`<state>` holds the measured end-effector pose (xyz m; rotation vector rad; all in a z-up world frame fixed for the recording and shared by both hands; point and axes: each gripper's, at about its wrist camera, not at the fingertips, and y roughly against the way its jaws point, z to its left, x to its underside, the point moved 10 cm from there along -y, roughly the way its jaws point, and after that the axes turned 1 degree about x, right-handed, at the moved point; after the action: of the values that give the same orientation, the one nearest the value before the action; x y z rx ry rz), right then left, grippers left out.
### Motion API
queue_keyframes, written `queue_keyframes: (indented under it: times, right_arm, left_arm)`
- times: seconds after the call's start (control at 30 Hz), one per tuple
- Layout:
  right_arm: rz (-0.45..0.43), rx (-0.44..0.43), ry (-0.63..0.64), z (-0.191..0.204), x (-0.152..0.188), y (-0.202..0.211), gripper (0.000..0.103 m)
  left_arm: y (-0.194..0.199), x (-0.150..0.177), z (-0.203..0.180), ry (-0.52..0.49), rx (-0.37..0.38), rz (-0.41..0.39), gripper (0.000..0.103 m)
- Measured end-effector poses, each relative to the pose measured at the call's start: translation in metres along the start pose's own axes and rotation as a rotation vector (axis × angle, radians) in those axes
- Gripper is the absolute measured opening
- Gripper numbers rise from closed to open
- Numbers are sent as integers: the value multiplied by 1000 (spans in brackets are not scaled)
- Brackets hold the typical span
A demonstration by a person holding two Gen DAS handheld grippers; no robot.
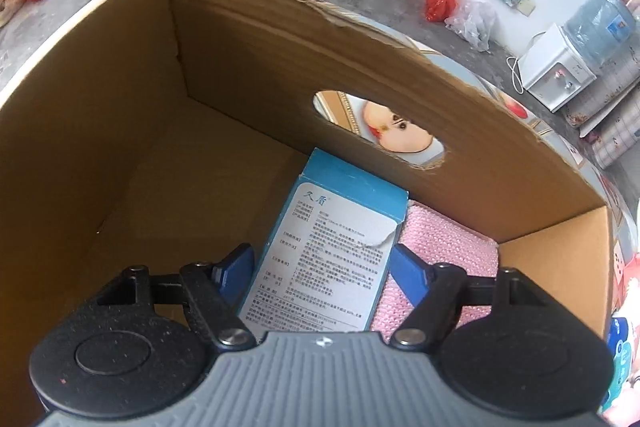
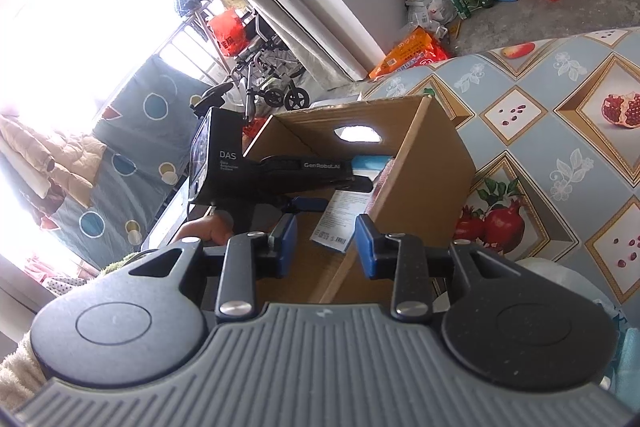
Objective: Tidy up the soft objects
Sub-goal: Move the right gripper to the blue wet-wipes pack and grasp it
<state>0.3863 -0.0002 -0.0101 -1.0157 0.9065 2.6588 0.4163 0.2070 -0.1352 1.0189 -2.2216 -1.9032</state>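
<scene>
The left gripper [image 1: 320, 267] is pointed down into a cardboard box [image 1: 240, 75], its blue pads spread wide. A blue-and-white carton [image 1: 332, 259] is seen lying between them on the box floor; the left pad stands just beside its edge, the right pad a little apart from it, and neither is seen pressing on it. Just right of the carton, a pink textured cloth [image 1: 440, 247] is laid in the box corner, partly tucked under the carton. The rest of the box floor is bare cardboard. An oval handle hole [image 1: 380, 127] is cut in the far wall.

From the right wrist view, the right gripper [image 2: 326, 245] is held narrow with nothing between its pads, just outside the box's near wall [image 2: 400, 195]. Beyond it, the left gripper's black body [image 2: 280, 171] is seen reaching over the box, gripped by a hand [image 2: 208, 229]. The box is set on a desk covered with a fruit-patterned cloth [image 2: 560, 131].
</scene>
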Motion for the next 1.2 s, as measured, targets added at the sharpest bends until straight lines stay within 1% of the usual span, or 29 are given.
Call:
queue_keyframes:
  times: [0.13, 0.2, 0.3, 0.37, 0.5, 0.57, 0.67, 0.8, 0.83, 0.87, 0.93, 1.0, 1.07, 1.13, 1.2]
  right_arm:
    - [5, -2, 4, 3, 1, -2, 32]
    - [4, 4, 8, 2, 1, -2, 32]
    - [-9, 21, 12, 2, -1, 2, 33]
    - [-17, 29, 14, 3, -1, 5, 33]
    - [-37, 39, 20, 8, -2, 13, 34]
    - [-50, 40, 21, 14, -3, 19, 34]
    - [-73, 42, 35, 24, -3, 33, 34]
    - [-110, 43, 45, 34, -2, 58, 35]
    - [-121, 46, 45, 34, -2, 66, 36]
    - [-132, 52, 41, 33, -1, 74, 39]
    - [-152, 70, 31, 28, 0, 92, 41]
    - [-174, 110, 25, 18, 3, 113, 43]
    - [-196, 160, 14, 4, 4, 136, 51]
    - [-224, 217, -1, -14, 5, 162, 55]
    - [-249, 279, -12, -34, 7, 188, 59]
  left_arm:
    - [1, 1, -2, -17, -1, -6, 76]
    - [2, 2, 0, 7, 7, 7, 77]
    - [7, -1, 4, 48, 25, -7, 82]
    - [14, -3, 5, 60, 30, -19, 82]
    - [45, -1, 3, 71, 72, -55, 82]
    - [68, 2, 1, 68, 105, -83, 82]
    - [114, 9, -6, 45, 164, -145, 83]
    - [171, 25, -21, -24, 202, -248, 87]
    - [183, 30, -26, -48, 207, -274, 87]
    - [193, 36, -34, -72, 212, -294, 88]
    - [208, 48, -53, -133, 236, -323, 88]
    - [216, 62, -76, -208, 252, -329, 88]
    - [215, 76, -102, -288, 269, -328, 89]
    - [209, 92, -131, -375, 283, -300, 89]
    - [200, 109, -159, -434, 301, -263, 89]
